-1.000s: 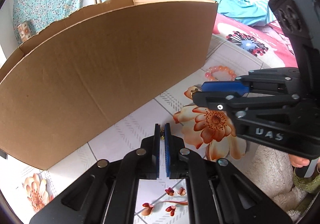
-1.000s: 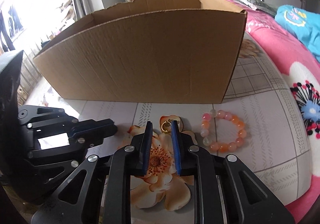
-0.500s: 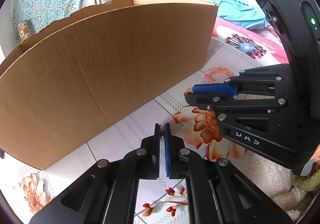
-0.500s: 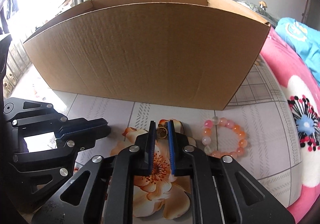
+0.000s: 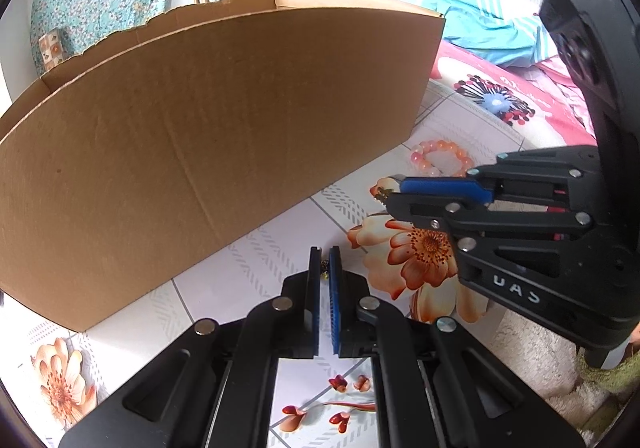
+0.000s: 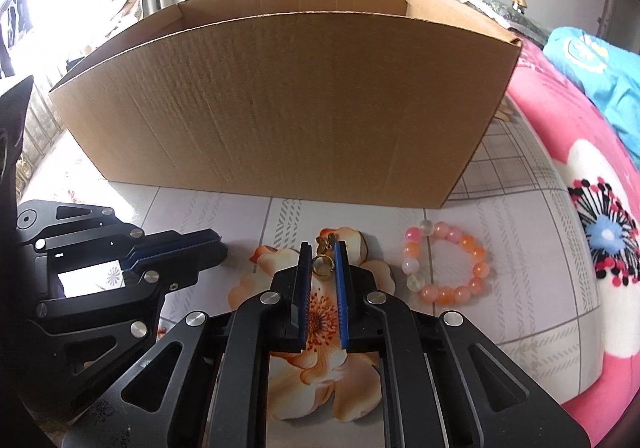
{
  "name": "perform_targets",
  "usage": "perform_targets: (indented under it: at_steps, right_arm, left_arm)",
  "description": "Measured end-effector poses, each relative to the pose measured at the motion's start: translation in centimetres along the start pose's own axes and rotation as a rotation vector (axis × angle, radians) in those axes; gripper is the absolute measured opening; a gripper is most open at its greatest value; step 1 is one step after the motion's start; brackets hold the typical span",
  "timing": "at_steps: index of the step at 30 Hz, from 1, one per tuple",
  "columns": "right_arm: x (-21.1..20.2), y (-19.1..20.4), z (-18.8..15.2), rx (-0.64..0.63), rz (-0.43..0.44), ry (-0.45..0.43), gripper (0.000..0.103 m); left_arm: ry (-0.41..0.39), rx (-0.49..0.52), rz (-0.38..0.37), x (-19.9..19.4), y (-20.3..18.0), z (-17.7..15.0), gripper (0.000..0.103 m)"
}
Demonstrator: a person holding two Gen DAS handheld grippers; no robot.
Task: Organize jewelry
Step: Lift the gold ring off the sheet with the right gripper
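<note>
A small gold ring [image 6: 321,264] with a butterfly-shaped ornament sits pinched between the blue-padded fingers [image 6: 306,288] of the right gripper [image 6: 322,262], low over the flowered worktop [image 6: 516,256]. Off at about three o'clock from it, a bracelet of pink and orange beads [image 6: 446,262] lies flat on the worktop, near but apart from the fingers. At nine o'clock the left gripper [image 5: 325,268] reaches in from the side, its fingers [image 5: 334,288] drawn nearly together on a tiny gold piece [image 5: 325,272] at their tips; it is too small to make out what it is. Up at twelve o'clock, beyond both grippers, stands a big open cardboard box [image 6: 288,103], its near wall facing them and its far rim torn ragged. To the right of the worktop is a bed with a pink flowered blanket [image 6: 592,215] and a turquoise cloth [image 5: 472,27] heaped on it.
</note>
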State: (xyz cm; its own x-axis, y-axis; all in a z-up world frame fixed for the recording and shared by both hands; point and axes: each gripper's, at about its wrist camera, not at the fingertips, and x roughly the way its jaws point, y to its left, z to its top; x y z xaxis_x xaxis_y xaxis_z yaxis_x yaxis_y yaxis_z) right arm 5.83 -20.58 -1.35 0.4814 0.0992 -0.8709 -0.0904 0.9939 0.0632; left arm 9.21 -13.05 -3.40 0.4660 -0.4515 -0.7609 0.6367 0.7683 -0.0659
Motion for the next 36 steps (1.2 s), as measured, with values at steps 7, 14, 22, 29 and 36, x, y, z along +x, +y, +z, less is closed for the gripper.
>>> perform_targets:
  at_steps: [7, 14, 22, 29, 36]
  right_arm:
    - [-0.3, -0.8, 0.1, 0.062, 0.026, 0.015, 0.002]
    - [-0.7, -1.9, -0.4, 0.126, 0.054, 0.016, 0.002]
    - [-2.0, -3.6, -1.0, 0.166, 0.063, 0.004, 0.024]
    - [-2.2, -3.1, -2.4, 0.139, 0.031, 0.017, 0.035]
    - [-2.0, -2.1, -3.0, 0.111, 0.006, 0.018, 0.035]
  left_arm:
    - [0.006, -0.024, 0.013, 0.0, -0.2, 0.1, 0.004]
    - [0.008, -0.05, 0.019, -0.1, -0.1, 0.0, 0.004]
    - [0.004, -0.072, 0.013, -0.3, 0.1, -0.3, 0.004]
    - [-0.006, -0.075, 0.011, -0.4, 0.2, -0.5, 0.004]
    - [-0.01, -0.08, 0.009, -0.5, 0.4, -0.7, 0.004]
